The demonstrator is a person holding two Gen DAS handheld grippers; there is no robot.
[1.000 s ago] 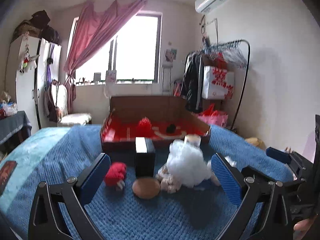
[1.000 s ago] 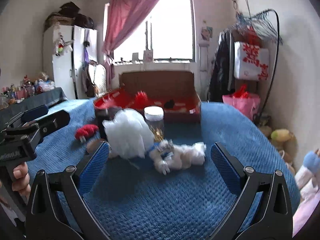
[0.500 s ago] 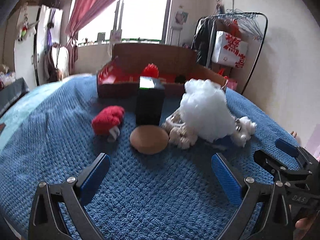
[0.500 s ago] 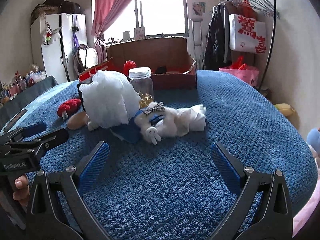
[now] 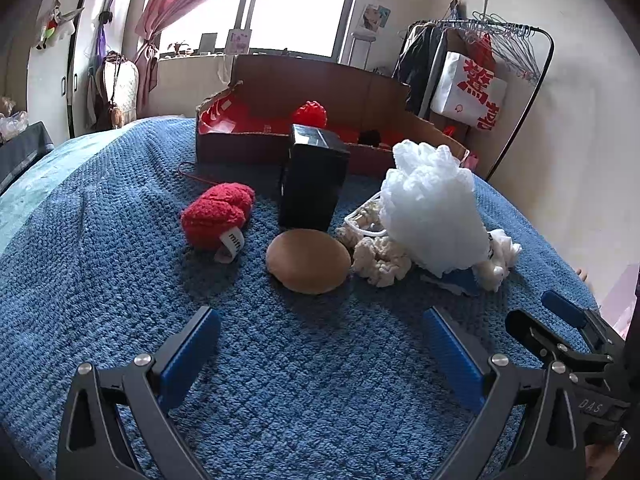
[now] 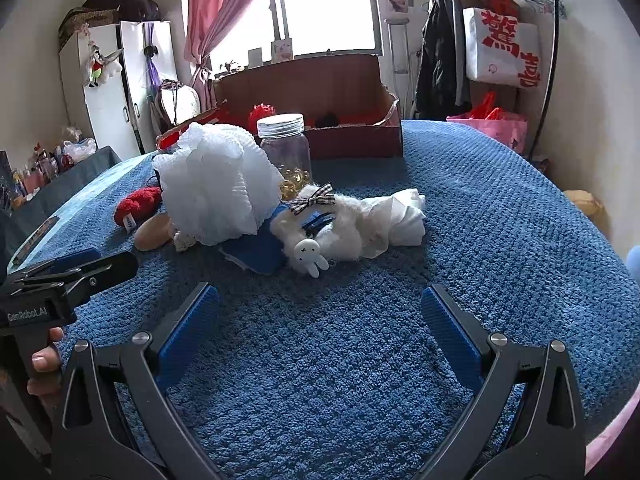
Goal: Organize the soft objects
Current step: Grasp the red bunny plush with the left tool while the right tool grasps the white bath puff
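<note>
I hold my left gripper (image 5: pixel 320 344) spread wide and empty over the blue knitted blanket (image 5: pixel 120 280), lined up on the round tan cushion (image 5: pixel 308 260) just ahead; my right gripper (image 6: pixel 320 320) gapes equally wide, grasping nothing, facing the white mesh pouf (image 6: pixel 218 188) and fluffy white plush (image 6: pixel 324 224); the open cardboard box (image 5: pixel 360 96) behind likely receives them.

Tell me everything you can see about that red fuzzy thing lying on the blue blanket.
The red plush toy looks like soft, fuzzy knit fabric, lumpy and roughly heart-shaped, with a small white sewn-in label bearing dark letters. It lies on its side on the blue blanket, left of the black box and behind the round tan cushion, touching neither. A thin red cord trails behind it. Nothing grips it.
</note>
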